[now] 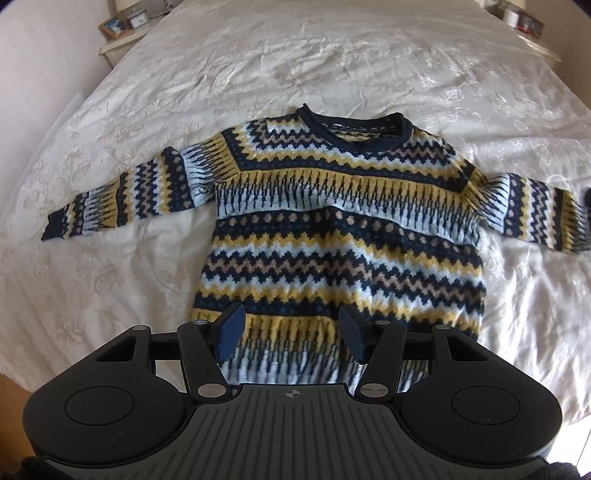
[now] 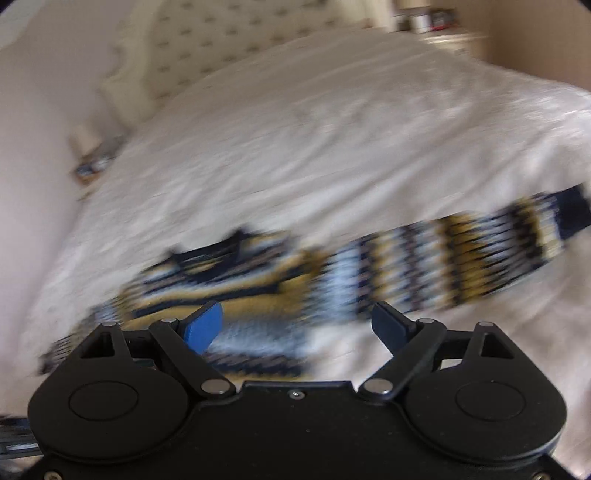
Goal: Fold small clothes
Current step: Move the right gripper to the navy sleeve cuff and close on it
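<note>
A small knitted sweater (image 1: 332,221) in navy, yellow and pale blue zigzag bands lies flat and face up on a white bed (image 1: 258,66), both sleeves spread out sideways and the collar at the far end. My left gripper (image 1: 291,334) is open and empty, hovering over the sweater's bottom hem. The right wrist view is motion-blurred; the sweater (image 2: 295,277) shows there with its right sleeve stretching to the right. My right gripper (image 2: 295,328) is open and empty, above the sweater's right shoulder area.
A bedside table (image 1: 122,33) with small items stands at the far left of the bed, another (image 1: 521,22) at the far right. A patterned headboard (image 2: 229,40) rises behind the bed. The bedspread is wrinkled around the sweater.
</note>
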{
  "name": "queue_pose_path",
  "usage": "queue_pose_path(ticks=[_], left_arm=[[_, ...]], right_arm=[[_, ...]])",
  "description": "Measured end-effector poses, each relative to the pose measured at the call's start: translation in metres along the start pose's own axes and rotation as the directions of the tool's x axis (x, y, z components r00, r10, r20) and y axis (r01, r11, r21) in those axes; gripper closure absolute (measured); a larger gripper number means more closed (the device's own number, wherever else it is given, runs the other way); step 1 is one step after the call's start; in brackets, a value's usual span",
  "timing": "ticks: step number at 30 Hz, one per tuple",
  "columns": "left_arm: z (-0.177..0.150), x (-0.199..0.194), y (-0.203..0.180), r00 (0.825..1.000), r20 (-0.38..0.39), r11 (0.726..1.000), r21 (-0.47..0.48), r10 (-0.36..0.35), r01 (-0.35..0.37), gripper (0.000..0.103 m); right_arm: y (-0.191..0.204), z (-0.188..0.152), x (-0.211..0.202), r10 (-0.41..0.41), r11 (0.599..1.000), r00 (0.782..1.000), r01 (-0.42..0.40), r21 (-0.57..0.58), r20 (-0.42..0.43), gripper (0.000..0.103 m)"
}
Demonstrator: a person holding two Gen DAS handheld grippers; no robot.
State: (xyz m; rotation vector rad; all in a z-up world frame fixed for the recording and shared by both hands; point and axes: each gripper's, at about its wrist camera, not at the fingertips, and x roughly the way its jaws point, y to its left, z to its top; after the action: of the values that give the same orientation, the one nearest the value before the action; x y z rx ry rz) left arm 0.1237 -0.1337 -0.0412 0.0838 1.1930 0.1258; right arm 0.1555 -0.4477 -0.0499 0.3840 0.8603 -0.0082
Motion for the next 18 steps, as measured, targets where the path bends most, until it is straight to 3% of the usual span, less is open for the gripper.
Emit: queue_pose_path(ticks=[4, 8, 13, 18], left_arm=[[0.007, 0.007, -0.011, 0.999, -0.03, 0.998, -0.049, 0.026, -0.028, 0.048], [0.014, 0.01, -0.026, 0.998, -0.045, 0.996, -0.074, 0.043, -0.046, 0.048], [0.022, 0.016, -0.046, 0.996, -0.065, 0.995, -0.083, 0.055, -0.06, 0.048], [0.032, 0.019, -0.058, 0.995, -0.069, 0.993, -0.085, 0.077, -0.082, 0.048]], right_arm=[[-0.066, 0.027, 0.013, -0.199, 0.98, 0.98, 0.199, -0.027, 0.018, 0.014], [-0.12, 0.049, 0.028, -0.37, 0.921, 0.928, 0.373, -0.111, 0.047, 0.014], [-0.168, 0.074, 0.043, -0.404, 0.91, 0.915, 0.403, -0.095, 0.013, 0.014], [-0.204, 0.095, 0.058, -0.446, 0.885, 0.895, 0.441, -0.15, -0.006, 0.014]])
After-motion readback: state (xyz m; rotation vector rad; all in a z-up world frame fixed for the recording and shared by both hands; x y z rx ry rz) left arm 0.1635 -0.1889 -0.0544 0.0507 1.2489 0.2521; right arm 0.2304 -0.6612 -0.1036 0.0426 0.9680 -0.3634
